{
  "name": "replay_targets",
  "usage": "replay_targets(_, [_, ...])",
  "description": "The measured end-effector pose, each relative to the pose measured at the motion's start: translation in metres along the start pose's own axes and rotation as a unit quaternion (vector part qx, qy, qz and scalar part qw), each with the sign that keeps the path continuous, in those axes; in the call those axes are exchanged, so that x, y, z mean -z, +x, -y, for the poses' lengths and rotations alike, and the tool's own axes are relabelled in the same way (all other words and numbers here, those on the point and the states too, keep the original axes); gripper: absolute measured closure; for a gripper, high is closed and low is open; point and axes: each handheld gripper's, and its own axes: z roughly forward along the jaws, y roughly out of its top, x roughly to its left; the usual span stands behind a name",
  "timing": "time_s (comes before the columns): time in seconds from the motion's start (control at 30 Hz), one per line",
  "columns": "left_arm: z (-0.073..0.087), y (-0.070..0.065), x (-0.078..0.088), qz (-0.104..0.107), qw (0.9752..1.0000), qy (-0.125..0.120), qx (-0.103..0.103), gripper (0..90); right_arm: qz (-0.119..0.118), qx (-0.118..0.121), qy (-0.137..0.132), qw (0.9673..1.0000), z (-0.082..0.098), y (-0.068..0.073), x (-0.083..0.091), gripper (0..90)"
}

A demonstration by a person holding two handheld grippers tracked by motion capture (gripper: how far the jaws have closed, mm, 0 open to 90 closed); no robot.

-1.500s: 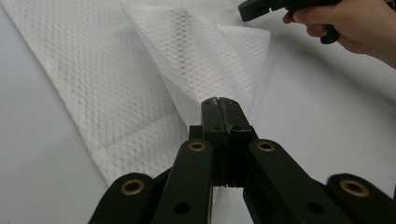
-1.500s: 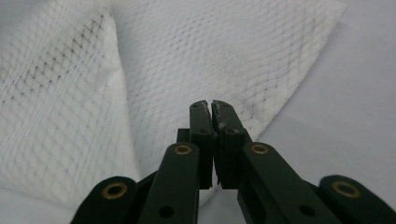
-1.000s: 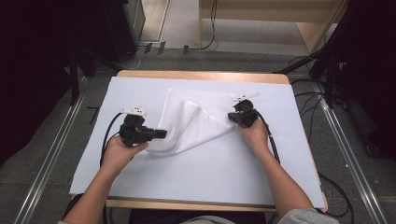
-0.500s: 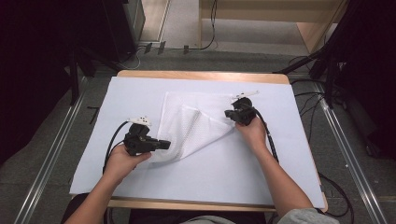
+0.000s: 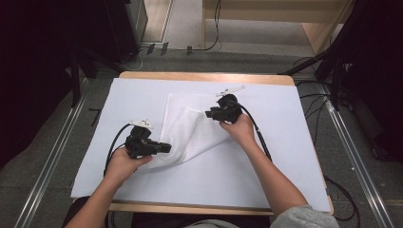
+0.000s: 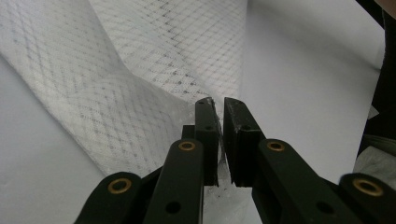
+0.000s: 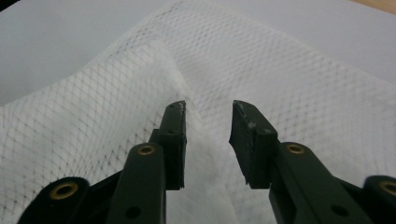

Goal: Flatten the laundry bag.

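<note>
A white mesh cloth lies partly folded over on the white sheet that covers the table. My left gripper points right at the cloth's near left corner. In the left gripper view the left gripper has just been opening: a narrow gap shows, with the cloth edge still inside it. My right gripper points left over the cloth's far right part. In the right gripper view the right gripper has just been opening too; its jaws stand well apart above a raised fold of the cloth.
The wooden table's edge shows beyond the sheet. Cables trail from both grippers across the sheet. Bare sheet lies to the left, right and front of the cloth. Metal rails run along the floor on both sides.
The right gripper has moved left over the cloth and its jaws have parted. The left gripper has drawn slightly toward the near edge with the cloth corner, and its jaws show a slim gap.
</note>
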Motion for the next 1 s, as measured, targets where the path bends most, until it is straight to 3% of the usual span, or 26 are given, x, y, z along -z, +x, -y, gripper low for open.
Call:
replay_targets(0.1, [0.0, 0.001, -0.001, 0.0, 1.0, 0.002, 0.0, 85.2, -0.005, 0.009, 0.005, 0.9999, -0.002, 0.005, -0.01, 58.7])
replay_targets(0.27, [0.001, 0.003, -0.003, -0.002, 1.0, 0.004, 0.002, 85.3, -0.015, 0.01, 0.025, 0.9995, -0.001, 0.006, -0.026, 59.2])
replay_targets(0.5, [0.001, 0.005, -0.002, -0.003, 1.0, 0.001, 0.005, 85.3, -0.008, 0.017, 0.059, 0.9981, 0.004, 0.007, -0.035, 87.1])
replay_targets(0.67, [0.001, 0.007, 0.002, 0.0, 0.9999, -0.012, 0.011, 85.3, -0.025, 0.009, 0.045, 0.9986, -0.002, 0.007, -0.019, 89.1])
replay_targets(0.93, [-0.01, 0.005, 0.015, -0.002, 0.9989, -0.043, 0.018, 80.7, -0.036, 0.028, 0.015, 0.9989, 0.0, 0.015, 0.026, 89.1])
replay_targets(1.0, [-0.014, 0.003, 0.019, -0.01, 0.9986, -0.052, 0.008, 79.9, -0.036, 0.032, 0.015, 0.9987, 0.004, 0.016, 0.032, 89.1])
